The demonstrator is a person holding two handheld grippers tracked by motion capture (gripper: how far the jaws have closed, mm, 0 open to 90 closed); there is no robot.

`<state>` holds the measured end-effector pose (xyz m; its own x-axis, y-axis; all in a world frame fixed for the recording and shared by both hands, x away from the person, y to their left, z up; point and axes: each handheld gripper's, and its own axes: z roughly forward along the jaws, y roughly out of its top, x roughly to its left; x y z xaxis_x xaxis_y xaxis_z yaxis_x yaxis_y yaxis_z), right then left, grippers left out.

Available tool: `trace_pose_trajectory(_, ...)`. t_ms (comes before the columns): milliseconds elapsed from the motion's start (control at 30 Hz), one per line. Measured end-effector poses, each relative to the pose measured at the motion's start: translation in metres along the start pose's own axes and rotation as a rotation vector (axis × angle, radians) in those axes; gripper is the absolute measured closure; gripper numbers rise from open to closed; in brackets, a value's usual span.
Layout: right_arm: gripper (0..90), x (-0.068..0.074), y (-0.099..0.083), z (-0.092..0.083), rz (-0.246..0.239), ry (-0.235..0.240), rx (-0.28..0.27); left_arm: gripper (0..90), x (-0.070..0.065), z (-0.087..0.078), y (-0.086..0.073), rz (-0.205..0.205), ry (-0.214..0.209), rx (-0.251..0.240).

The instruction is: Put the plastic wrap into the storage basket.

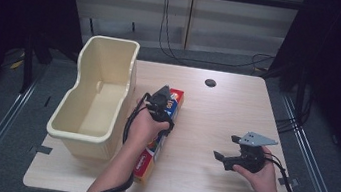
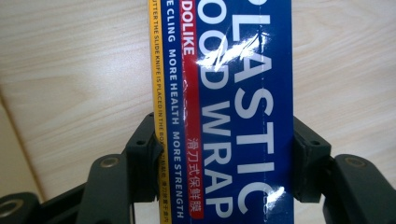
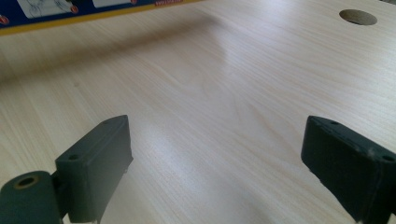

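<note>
The left gripper (image 1: pixel 161 106) clamps across the plastic wrap box (image 1: pixel 176 100), whose long axis runs near-to-far, just right of the cream bin (image 1: pixel 82 119).

Cream plastic bin (image 1: pixel 94 100) on wooden table (image 1: pixel 215 122), round hole (image 1: pixel 210 83) near far edge

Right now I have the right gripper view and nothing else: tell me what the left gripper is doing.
Observer: The left gripper is shut on the plastic wrap box, pads on both long sides.
Operator: Say what stands beside that box.
Observer: A cream plastic bin, open top, on the table just left of it.
Operator: Report my own gripper from above.
Observer: The right gripper is open, holding nothing, apart from the box.
</note>
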<state>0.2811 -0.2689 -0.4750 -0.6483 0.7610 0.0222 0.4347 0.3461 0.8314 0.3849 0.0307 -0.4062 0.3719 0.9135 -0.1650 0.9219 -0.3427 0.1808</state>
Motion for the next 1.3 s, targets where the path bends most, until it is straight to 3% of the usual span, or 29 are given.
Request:
trace_pose_trajectory(233, 6.1, 0.000, 0.000, 0.001, 0.003, 0.003, -0.002, 40.6, -0.001, -0.020, 0.005, 0.016, 0.006, -0.003)
trace_pose_trajectory(400, 4.0, 0.000, 0.000, 0.001, 0.007, 0.000, 0.001, 40.6, 0.000, -0.033, 0.010, 0.010, -0.032, 0.008)
trace_pose_trajectory(933, 1.4, -0.001, 0.001, 0.001, 0.013, 0.005, -0.013, 40.6, 0.006, -0.063, 0.017, 0.008, -0.018, 0.000)
trace_pose_trajectory(1300, 1.3, -0.001, 0.001, 0.000, 0.009, 0.022, -0.019, 40.7, 0.016, -0.087, 0.019, -0.019, -0.029, 0.000)
